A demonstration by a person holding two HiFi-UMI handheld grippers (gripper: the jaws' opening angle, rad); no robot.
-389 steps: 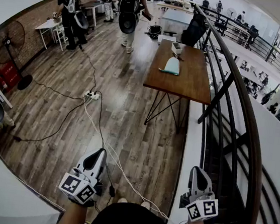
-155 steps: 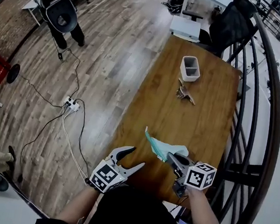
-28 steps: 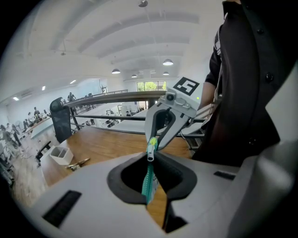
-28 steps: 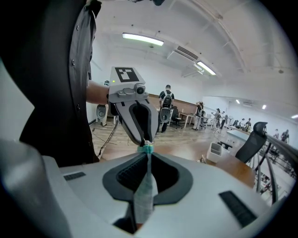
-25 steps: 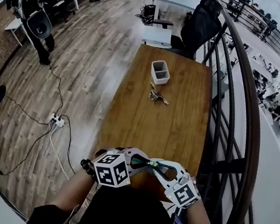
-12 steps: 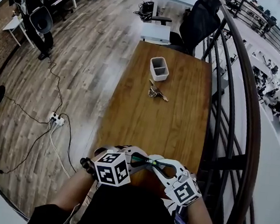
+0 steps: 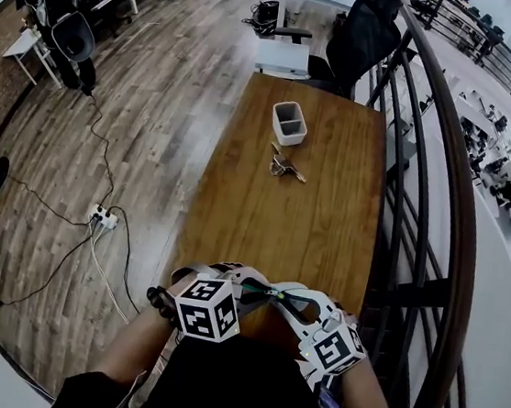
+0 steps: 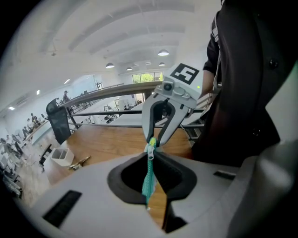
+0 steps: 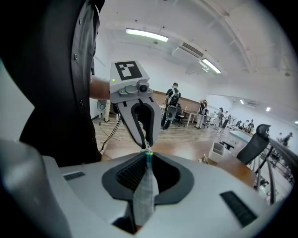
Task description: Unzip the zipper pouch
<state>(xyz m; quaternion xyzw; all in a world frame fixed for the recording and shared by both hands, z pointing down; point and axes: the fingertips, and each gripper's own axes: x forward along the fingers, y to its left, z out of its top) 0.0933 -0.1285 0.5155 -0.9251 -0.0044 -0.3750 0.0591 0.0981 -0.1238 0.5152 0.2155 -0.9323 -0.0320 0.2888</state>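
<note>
**While Both Grips Hold, We Pull Along the Teeth**

With the zipper pouch lifted off the table and strung between our two tools just above its near edge, we judge the opening pull is about to start. Our left gripper is clamped on the teal zipper edge. Our right gripper, whose jaws have just been closing, pinches the pale cloth end. The silver slider sits close by the right tips, though which tool has the tab we cannot tell. We should keep the tape taut and draw the hands apart in line with the teeth, without twisting, so that cloth does not snag and neither pinch slips.
</note>
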